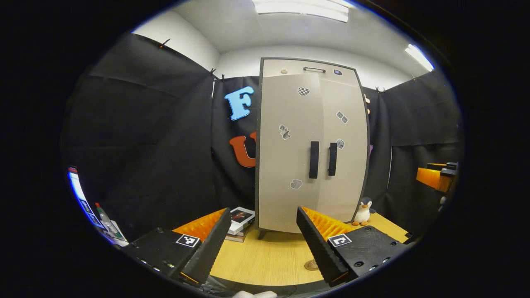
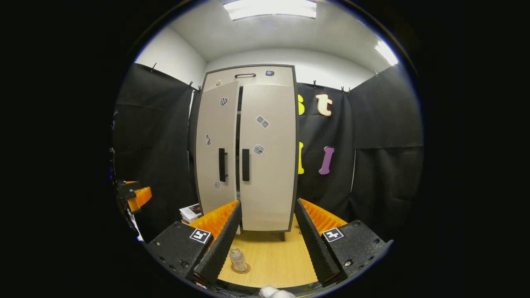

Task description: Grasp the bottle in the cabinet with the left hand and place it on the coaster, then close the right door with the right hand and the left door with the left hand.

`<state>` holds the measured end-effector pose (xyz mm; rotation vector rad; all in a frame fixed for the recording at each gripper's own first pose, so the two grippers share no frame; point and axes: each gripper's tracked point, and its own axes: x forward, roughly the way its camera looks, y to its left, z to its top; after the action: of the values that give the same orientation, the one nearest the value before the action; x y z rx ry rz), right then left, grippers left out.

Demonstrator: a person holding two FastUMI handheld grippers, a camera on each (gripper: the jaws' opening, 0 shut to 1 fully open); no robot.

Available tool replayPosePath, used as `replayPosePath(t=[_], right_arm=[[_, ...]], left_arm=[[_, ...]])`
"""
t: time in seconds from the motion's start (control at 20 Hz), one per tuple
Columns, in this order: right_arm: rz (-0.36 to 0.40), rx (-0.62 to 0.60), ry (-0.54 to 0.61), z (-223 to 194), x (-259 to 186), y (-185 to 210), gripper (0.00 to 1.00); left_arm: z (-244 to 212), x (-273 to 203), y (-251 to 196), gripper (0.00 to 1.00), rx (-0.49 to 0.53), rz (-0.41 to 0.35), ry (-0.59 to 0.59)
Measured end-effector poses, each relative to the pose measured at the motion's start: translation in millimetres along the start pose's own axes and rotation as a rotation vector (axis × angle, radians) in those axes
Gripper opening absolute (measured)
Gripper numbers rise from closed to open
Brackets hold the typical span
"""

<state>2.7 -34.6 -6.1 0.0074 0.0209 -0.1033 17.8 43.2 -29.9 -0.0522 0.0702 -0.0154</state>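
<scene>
Bottle [image 2: 237, 259] on coaster [image 2: 241, 269], both grippers' jaws spread, level.

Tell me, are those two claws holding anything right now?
No. The left gripper and right gripper are both open and empty; the bottle stands on its coaster.

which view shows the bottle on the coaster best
The right gripper view: the bottle stands upright on the coaster, just beside that gripper's left finger. In the left gripper view only part of the coaster peeks out by a finger, and no bottle can be made out on it.
</scene>
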Motion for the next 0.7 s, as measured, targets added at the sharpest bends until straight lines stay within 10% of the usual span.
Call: replayPosePath(t=[0.7], right_arm=[[0.025, 0.016, -0.02, 8, 12, 8, 0.81]], left_arm=[[11, 2, -4, 0.96, 0.013, 0.024, -0.012]])
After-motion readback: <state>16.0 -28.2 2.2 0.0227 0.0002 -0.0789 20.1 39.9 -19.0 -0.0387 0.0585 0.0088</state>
